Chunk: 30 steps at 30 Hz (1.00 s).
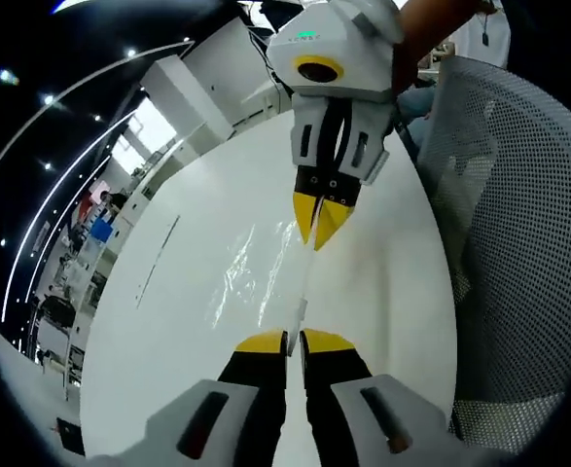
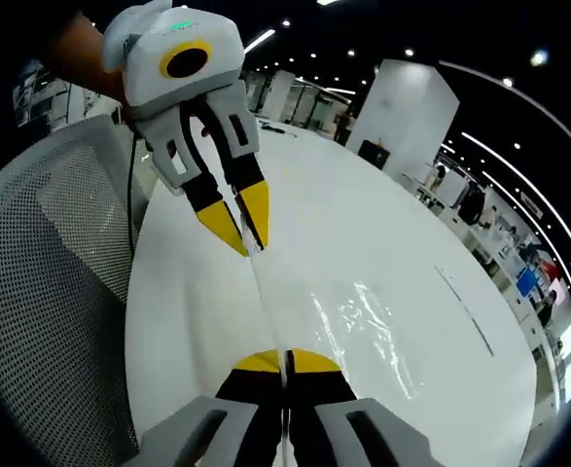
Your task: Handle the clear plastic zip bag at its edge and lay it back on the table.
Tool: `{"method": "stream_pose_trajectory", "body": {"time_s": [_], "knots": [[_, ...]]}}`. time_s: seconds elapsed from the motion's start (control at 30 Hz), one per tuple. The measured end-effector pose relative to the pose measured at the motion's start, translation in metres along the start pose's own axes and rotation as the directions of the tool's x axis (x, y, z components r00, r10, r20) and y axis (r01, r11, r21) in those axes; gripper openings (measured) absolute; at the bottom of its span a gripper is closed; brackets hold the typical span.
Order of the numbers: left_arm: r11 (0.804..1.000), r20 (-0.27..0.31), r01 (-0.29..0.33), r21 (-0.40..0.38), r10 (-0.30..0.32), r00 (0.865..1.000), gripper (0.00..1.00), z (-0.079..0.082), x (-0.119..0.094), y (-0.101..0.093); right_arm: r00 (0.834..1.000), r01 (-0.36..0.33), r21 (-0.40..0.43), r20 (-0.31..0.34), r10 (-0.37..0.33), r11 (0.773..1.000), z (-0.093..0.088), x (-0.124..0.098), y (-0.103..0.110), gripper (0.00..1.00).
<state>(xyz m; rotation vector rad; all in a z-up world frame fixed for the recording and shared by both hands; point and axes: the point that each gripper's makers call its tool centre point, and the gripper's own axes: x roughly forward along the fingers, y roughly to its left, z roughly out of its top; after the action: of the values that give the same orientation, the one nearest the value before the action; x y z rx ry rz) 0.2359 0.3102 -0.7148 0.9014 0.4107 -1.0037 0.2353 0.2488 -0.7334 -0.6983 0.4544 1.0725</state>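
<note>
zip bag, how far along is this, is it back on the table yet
Done: both grippers have taken the clear zip bag at its edge, the left gripper and the right gripper each shut on it. In hand: the edge is stretched between them while the bag's body drapes toward the white table. Left: lowering it flat and letting go.
</note>
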Motion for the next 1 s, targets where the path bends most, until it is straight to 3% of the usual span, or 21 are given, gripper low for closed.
{"method": "stream_pose_trajectory", "body": {"time_s": [0.27,0.53,1.0], "knots": [[0.998,-0.036,0.026,0.06,-0.024,0.999,0.0,0.0,0.006,-0.005,1.0,-0.006,0.015,0.001,0.006,1.0,0.0,0.0,0.001,0.0],[0.997,-0.036,0.017,0.07,-0.014,0.999,0.0,0.0,0.008,-0.001,1.0,0.006,0.006,-0.001,-0.006,1.0,0.002,-0.002,-0.002,0.0],[0.995,-0.042,0.044,0.086,-0.041,0.998,0.0,0.001,0.01,-0.007,0.995,-0.034,-0.029,0.097,0.037,0.999,0.037,-0.004,0.018,0.04]]}}
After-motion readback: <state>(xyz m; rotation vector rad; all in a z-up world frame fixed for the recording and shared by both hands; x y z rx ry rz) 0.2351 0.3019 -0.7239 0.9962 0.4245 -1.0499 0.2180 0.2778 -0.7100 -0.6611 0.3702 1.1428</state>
